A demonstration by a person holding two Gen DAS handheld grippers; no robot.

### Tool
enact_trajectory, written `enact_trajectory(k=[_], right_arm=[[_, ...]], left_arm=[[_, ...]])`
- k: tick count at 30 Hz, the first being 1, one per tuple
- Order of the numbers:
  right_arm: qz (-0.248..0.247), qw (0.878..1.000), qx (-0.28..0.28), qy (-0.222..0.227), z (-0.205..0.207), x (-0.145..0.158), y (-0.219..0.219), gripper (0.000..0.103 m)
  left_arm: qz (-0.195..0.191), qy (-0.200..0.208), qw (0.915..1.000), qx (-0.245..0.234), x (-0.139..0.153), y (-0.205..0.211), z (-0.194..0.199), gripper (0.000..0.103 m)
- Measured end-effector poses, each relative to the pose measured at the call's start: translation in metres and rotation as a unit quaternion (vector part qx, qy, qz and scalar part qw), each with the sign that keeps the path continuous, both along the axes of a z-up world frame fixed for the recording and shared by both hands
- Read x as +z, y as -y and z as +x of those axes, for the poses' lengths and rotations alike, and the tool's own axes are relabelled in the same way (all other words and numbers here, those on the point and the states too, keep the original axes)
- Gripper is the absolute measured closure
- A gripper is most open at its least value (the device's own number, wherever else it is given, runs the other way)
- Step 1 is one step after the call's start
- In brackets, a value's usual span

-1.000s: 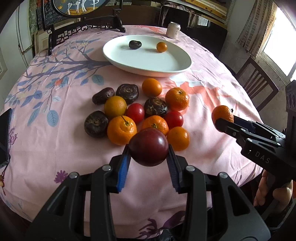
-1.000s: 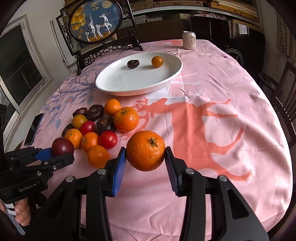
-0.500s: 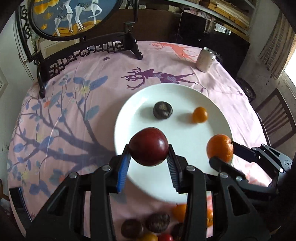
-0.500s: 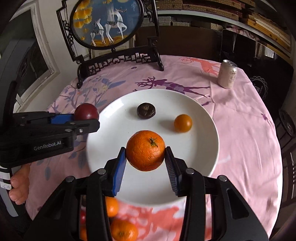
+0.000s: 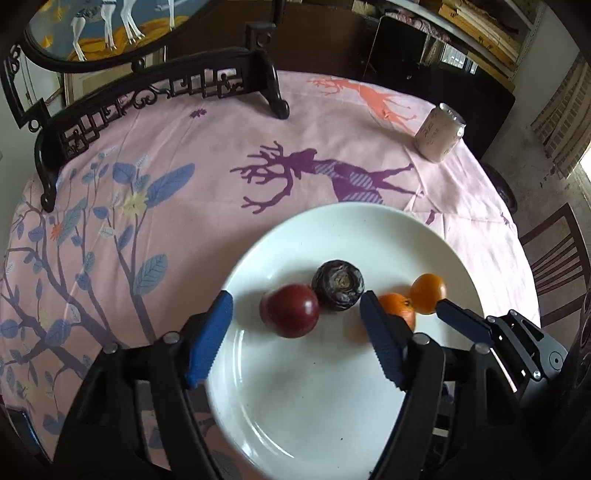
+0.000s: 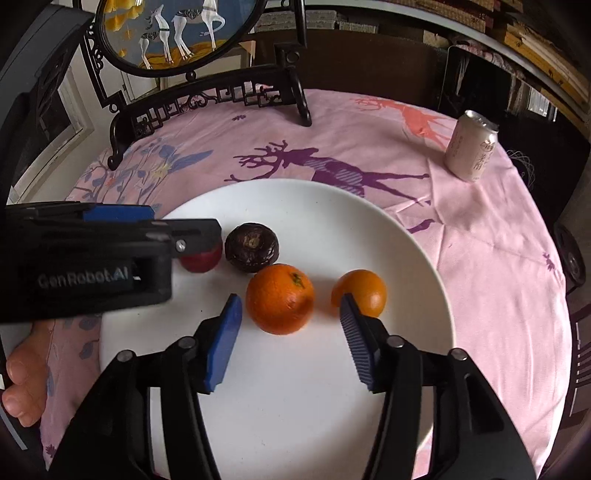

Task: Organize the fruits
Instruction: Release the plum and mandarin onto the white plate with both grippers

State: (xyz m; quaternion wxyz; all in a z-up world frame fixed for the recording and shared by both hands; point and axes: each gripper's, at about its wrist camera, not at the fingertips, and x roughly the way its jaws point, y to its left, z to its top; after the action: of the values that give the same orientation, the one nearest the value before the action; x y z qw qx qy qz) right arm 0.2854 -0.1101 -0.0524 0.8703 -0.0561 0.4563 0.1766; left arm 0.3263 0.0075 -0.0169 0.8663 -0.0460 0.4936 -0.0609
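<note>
The white plate (image 5: 332,424) (image 6: 295,398) holds several fruits. A dark red plum (image 5: 290,311) lies on it between the fingers of my left gripper (image 5: 295,325), which is open. A wrinkled dark fruit (image 5: 338,285) (image 6: 252,247) sits just beyond. My right gripper (image 6: 291,317) is open around a large orange (image 6: 280,298) (image 5: 397,310) resting on the plate. A smaller orange (image 6: 360,291) (image 5: 428,297) lies to its right. The plum (image 6: 199,260) is partly hidden behind the left gripper in the right wrist view.
A drink can (image 5: 439,133) (image 6: 471,146) stands at the far right of the pink tablecloth (image 5: 184,184). A dark carved stand (image 5: 147,107) with a round deer picture (image 6: 173,33) stands at the table's far edge. A wooden chair (image 5: 557,258) is at the right.
Both grippers have moved down to the plate and opened. The plum and the large orange have left the fingers and now rest on the plate.
</note>
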Motion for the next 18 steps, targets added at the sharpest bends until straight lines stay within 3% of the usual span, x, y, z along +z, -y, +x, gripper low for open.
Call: enact_trajectory(k=[3,4,6,7,8,13,18], right_arm=[[-0.001,1.000,0.004,0.022,-0.031,0.025,0.013,0.041],[-0.004,1.000,0.001,0.028,-0.048,0.032,0.018,0.040],[0.003,0.999,-0.001,0.034,-0.082,0.040,0.027,0.028],[0.007,0.999,-0.005,0.037,-0.101,0.042,0.030,0.014],[0.005,0.999,-0.011,0.043,-0.121,0.041,0.033,0.005],[-0.009,0.997,-0.044,0.070,-0.198,0.032,0.031,0.005],[0.011,0.997,-0.050,0.057,-0.229,0.028,0.032,0.005]], left_arm=[[0.000,0.037,0.9993,-0.002,0.027,-0.008,-0.035,0.029],[0.005,0.053,0.9986,0.000,0.034,-0.011,-0.053,0.023],[0.019,0.080,0.9965,0.013,0.042,-0.017,-0.093,0.014],[0.022,0.091,0.9954,0.017,0.043,-0.019,-0.114,0.013],[0.028,0.098,0.9946,0.020,0.041,-0.019,-0.134,0.013],[0.022,0.107,0.9930,0.044,0.021,-0.027,-0.214,0.012],[0.026,0.103,0.9928,0.054,0.007,-0.029,-0.255,0.013]])
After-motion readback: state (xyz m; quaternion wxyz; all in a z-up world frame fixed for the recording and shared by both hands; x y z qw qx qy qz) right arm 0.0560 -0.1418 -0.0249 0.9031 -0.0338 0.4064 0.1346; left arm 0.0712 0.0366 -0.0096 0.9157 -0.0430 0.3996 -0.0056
